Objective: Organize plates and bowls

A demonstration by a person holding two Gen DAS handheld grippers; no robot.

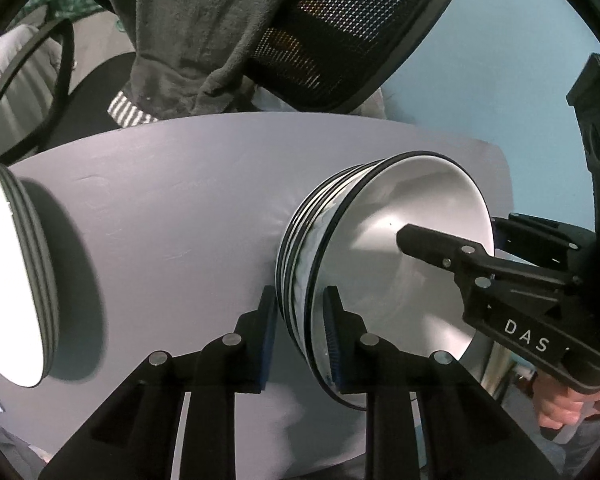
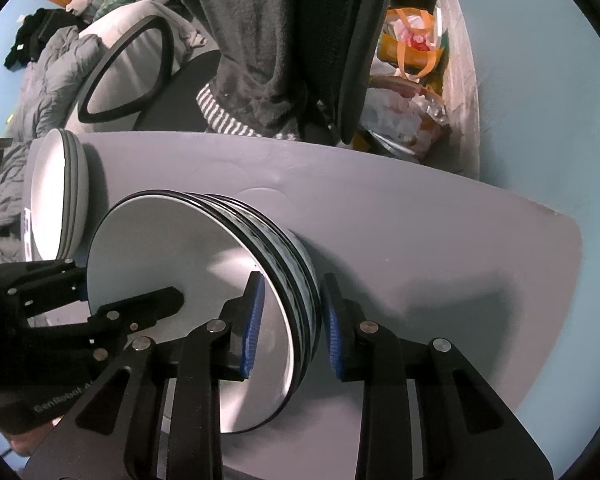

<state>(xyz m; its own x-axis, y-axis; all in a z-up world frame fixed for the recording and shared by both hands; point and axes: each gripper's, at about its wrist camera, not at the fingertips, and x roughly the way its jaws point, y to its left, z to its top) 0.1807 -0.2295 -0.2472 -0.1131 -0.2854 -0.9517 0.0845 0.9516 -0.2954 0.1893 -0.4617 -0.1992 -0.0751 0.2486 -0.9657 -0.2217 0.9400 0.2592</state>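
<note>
A stack of several nested bowls (image 1: 400, 200), white inside with dark rims and a blue-and-white outside, stands on the grey table (image 1: 160, 200). My left gripper (image 1: 300, 308) straddles the stack's near rim, one pad inside the top bowl and one outside, both against it. My right gripper (image 2: 292, 300) is closed the same way on the opposite side of the bowl stack (image 2: 172, 248). Each gripper shows in the other's view: right gripper (image 1: 472, 232), left gripper (image 2: 112, 280). A stack of white plates (image 1: 16, 272) (image 2: 60, 200) sits apart to the left.
Behind the table (image 2: 420, 220) stands an office chair (image 1: 360, 40) with a mesh back and a grey towel (image 2: 252, 40) draped over it. Bags and clutter (image 2: 412, 80) lie on the floor beyond. A person's hand (image 1: 560, 404) holds the right gripper.
</note>
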